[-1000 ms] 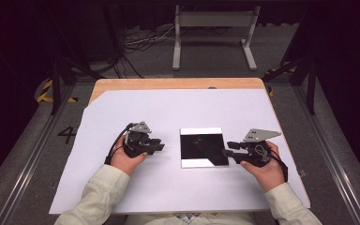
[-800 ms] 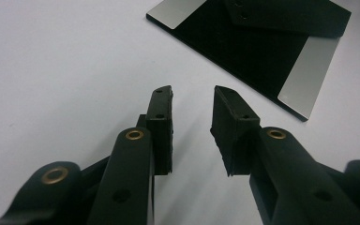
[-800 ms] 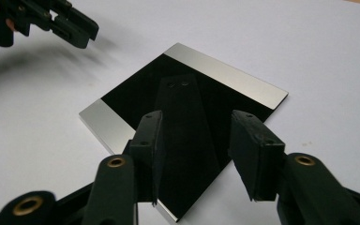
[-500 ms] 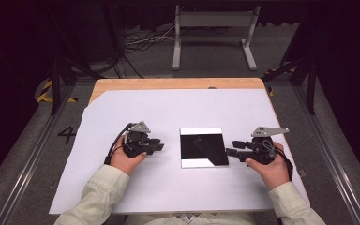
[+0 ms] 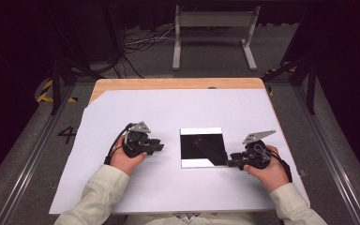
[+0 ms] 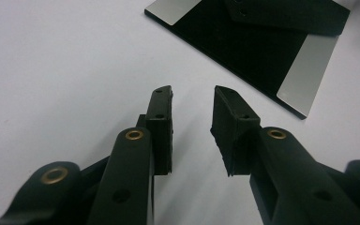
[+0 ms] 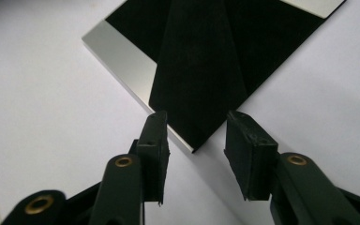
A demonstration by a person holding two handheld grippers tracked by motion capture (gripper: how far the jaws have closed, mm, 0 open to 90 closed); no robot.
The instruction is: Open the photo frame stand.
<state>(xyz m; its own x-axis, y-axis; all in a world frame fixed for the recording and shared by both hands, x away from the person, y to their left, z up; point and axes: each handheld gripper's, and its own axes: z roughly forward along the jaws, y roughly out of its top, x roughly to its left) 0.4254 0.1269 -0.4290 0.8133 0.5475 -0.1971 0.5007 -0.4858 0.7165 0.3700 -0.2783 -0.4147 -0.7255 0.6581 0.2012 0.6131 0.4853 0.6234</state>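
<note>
A square mirror-like plate (image 5: 201, 147) (image 6: 262, 51) (image 7: 136, 61), dark in the middle with silver strips along two edges, lies flat on the white sheet. My right gripper (image 5: 229, 161) (image 7: 196, 119) lies low at its near right corner. Its jaws have just been closing and stand apart, with the plate's corner tip between them and the pads off it. My left gripper (image 5: 160, 147) (image 6: 192, 93) rests on the sheet left of the plate, pointing toward it, open with nothing between its fingers.
The white sheet (image 5: 215, 108) covers a wooden table (image 5: 178, 83), whose far edge shows. Beyond the table, a metal stand (image 5: 213, 28) and loose cables (image 5: 136, 42) sit on the dark floor. Rails run along both sides.
My right gripper has slid a little nearer along the plate's right edge to its near corner. The left hand and the plate have stayed put.
</note>
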